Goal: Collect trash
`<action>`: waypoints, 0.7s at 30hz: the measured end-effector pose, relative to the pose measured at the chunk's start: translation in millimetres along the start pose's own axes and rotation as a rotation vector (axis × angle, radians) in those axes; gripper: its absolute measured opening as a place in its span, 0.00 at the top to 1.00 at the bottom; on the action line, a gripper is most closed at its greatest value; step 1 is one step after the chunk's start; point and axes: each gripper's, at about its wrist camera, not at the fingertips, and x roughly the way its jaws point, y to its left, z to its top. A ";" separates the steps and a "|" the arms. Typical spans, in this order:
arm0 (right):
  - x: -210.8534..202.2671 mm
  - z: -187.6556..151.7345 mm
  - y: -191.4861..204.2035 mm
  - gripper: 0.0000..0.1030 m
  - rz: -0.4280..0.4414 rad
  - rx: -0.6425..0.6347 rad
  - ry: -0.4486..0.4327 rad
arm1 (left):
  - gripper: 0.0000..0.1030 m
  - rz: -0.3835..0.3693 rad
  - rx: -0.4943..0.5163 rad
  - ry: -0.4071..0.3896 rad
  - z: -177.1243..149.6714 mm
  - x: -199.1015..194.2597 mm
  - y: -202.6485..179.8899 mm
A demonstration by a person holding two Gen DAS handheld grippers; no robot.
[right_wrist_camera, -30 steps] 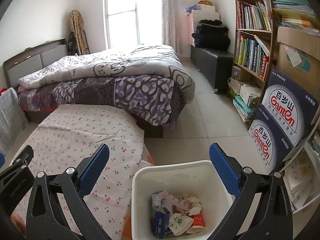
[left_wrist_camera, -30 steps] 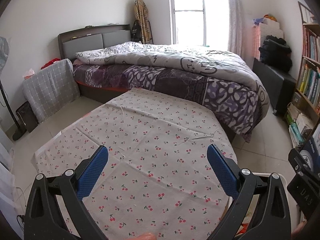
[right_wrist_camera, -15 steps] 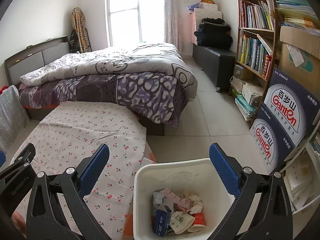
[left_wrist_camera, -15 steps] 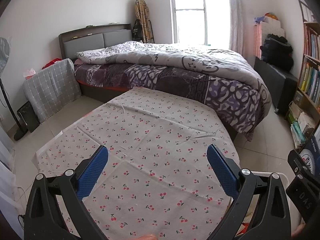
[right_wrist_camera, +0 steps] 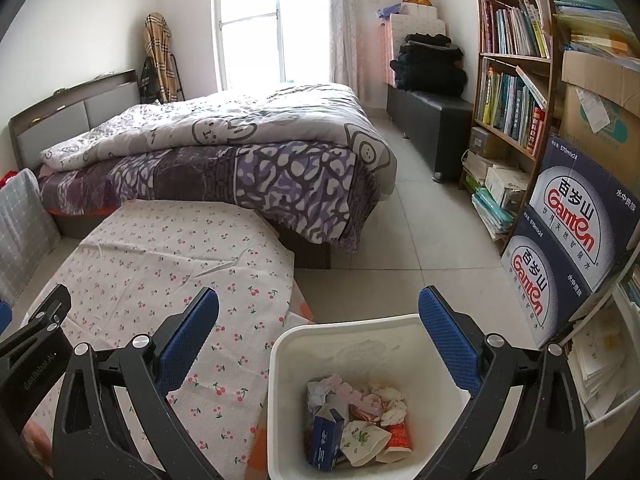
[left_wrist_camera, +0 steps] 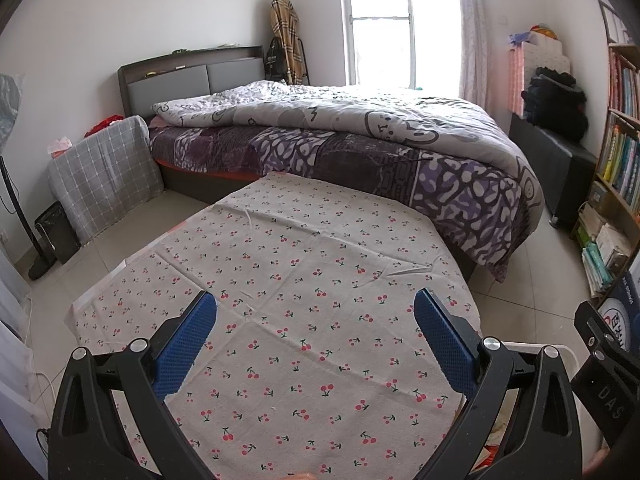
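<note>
The right claw [right_wrist_camera: 318, 312] hangs wide apart over a white bin [right_wrist_camera: 340, 332] holding crumpled trash [right_wrist_camera: 356, 420].

A thin, creased cotton-like cloth [left_wrist_camera: 304, 280] printed with small red cherries covers the worktop, its weave matt. The left tool [left_wrist_camera: 316, 340] and right tool [right_wrist_camera: 318, 336] show matt black plastic frames, bright metal screws and blue pads [right_wrist_camera: 448, 340] with a rough dimpled finish. Beside the cloth, the white waste bin [right_wrist_camera: 288, 392] is smooth plastic with a faint sheen, holding crumpled tissue [right_wrist_camera: 390, 400], a blue cardboard carton [right_wrist_camera: 326, 436] and a paper cup [right_wrist_camera: 362, 440]. Behind it, the floor [right_wrist_camera: 416, 240] is pale tile with a soft sheen; printed cardboard boxes [right_wrist_camera: 568, 232] look slightly glossy.
</note>
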 end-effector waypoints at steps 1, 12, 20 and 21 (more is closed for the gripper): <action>0.0 0.1 -0.6 0.07 0.000 0.000 -0.001 | 0.07 0.001 0.001 -0.001 -0.5 0.0 0.8; 0.7 -0.8 0.0 0.07 0.000 -0.001 0.003 | 0.07 -0.009 0.023 -0.032 -6.1 -2.6 0.6; 1.5 -2.1 -0.3 0.07 0.001 0.000 0.000 | 0.09 -0.037 0.028 -0.050 -4.7 -7.3 -4.0; 1.5 -1.9 -0.6 0.07 0.001 0.000 0.000 | 0.09 -0.039 0.029 -0.050 -4.5 -7.7 -4.3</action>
